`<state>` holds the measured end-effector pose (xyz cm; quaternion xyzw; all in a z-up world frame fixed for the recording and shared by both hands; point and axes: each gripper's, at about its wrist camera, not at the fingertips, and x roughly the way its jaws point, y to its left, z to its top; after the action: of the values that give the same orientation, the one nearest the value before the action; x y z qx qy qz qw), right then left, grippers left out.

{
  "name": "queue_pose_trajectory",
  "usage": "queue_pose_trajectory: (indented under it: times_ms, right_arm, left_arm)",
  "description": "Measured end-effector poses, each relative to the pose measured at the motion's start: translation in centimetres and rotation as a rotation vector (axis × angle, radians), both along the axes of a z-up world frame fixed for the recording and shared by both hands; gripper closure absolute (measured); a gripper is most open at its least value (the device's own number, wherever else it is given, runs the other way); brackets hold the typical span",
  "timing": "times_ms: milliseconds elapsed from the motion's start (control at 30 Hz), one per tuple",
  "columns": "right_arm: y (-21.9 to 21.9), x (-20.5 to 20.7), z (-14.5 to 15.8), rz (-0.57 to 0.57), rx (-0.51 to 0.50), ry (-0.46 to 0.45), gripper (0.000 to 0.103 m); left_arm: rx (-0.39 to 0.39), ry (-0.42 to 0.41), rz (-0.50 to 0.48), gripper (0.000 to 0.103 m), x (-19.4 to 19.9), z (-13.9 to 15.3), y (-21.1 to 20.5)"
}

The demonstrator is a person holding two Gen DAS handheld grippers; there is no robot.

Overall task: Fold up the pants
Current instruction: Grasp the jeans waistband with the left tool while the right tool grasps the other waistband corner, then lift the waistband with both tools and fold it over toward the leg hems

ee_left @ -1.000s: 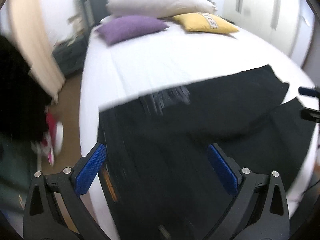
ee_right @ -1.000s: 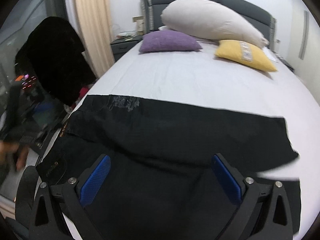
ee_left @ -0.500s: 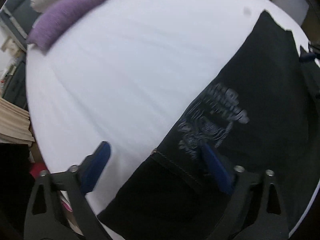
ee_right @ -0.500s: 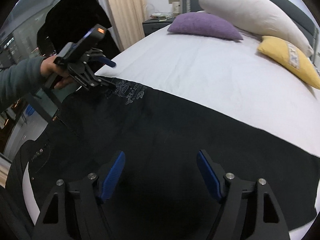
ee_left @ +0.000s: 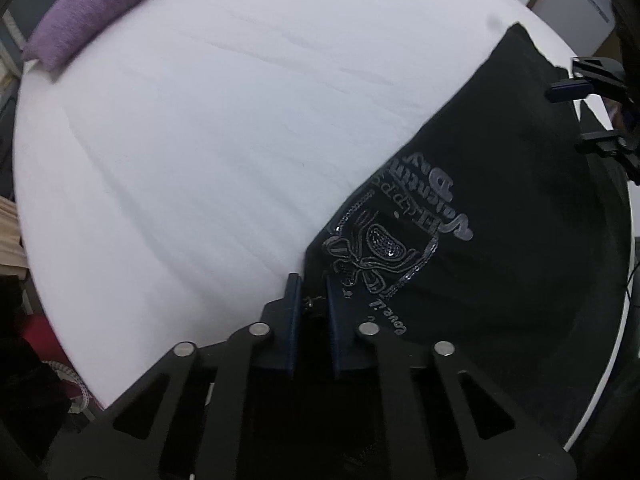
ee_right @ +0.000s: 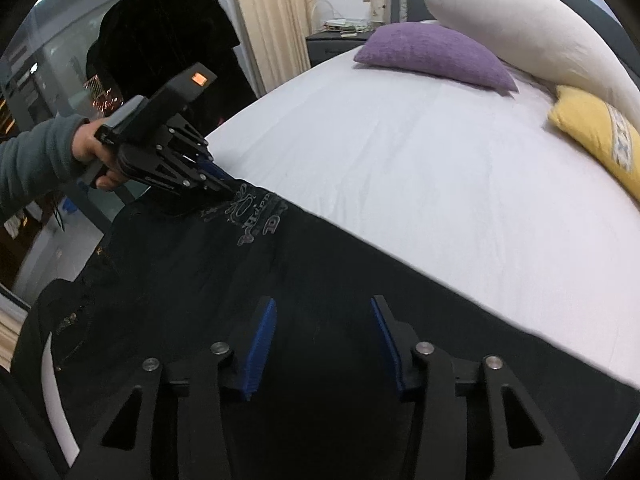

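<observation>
1. The left gripper (ee_left: pixel 311 286), wide open half a second ago, has now drawn its blue pads nearly together. They pinch the edge of the black pants (ee_left: pixel 500 240) right at the corner beside the silver print (ee_left: pixel 400 236); a small metal bit of the garment shows in the narrow gap between the pads.
2. The right gripper (ee_right: pixel 323 320) has also narrowed since the earlier frame, though its jaws stand clearly apart, about half open. Dark cloth of the pants (ee_right: pixel 304 280) fills the space between and beyond the pads; whether the pads touch the fabric cannot be told, and nothing is clamped.
3. From the right wrist view, the left gripper (ee_right: pixel 224 184) sits at the far left edge of the garment, its tips pressed onto the printed patch (ee_right: pixel 256 216), held by a hand (ee_right: pixel 94 152) in a grey sleeve. In the earlier frame it was just short of that print.
4. The pants lie spread flat across the near side of the white bed sheet (ee_right: pixel 420 168), reaching from the left gripper to the right gripper (ee_left: pixel 572 88), which shows at the far hem in the left wrist view.
5. Further up the bed lie a purple cushion (ee_right: pixel 432 56), a yellow cushion (ee_right: pixel 600 136) and a long white pillow (ee_right: pixel 532 28).
6. Behind the left gripper stand a beige curtain (ee_right: pixel 268 20) and a dark garment (ee_right: pixel 168 36) draped over something.
</observation>
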<state>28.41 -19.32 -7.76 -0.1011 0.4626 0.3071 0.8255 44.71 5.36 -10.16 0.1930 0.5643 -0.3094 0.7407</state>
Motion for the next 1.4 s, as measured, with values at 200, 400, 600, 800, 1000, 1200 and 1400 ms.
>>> queue_pose_trajectory:
  times_ms: [200,400,600,800,1000,1200,1400]
  right_arm:
    - [1.8,2.9,0.1,0.064,-0.048,0.0,0.057]
    - [4.3,5.8,-0.8,0.157,-0.148,0.011,0.057]
    - [5.2,7.4,-1.9,0.237,-0.217,0.067,0.057]
    - [5.3,9.3,-2.8,0.264,-0.226,0.119,0.057]
    - [5.2,9.2,-2.3,0.289,-0.226,0.11,0.089]
    - [5.3,8.0,-0.4,0.283,-0.19,0.057,0.096]
    - [5.5,6.7,1.5,0.224,-0.187,-0.01,0.097]
  left_arm:
    - [-0.037,-0.16,0.016,0.095,-5.4,3.4,1.7]
    - [-0.001,-0.347,-0.012,0.095,-10.0,4.7,-0.3]
    - [0.0,-0.463,-0.03,0.095,-13.2,6.0,0.0]
    - [0.006,-0.513,-0.053,0.095,-13.9,7.5,-1.4]
    - [-0.002,-0.54,-0.049,0.095,-15.3,8.0,-1.6]
    - [-0.01,-0.558,-0.032,0.095,-14.8,8.2,-1.1]
    - [-0.023,-0.57,0.011,0.095,-15.1,8.9,-1.0]
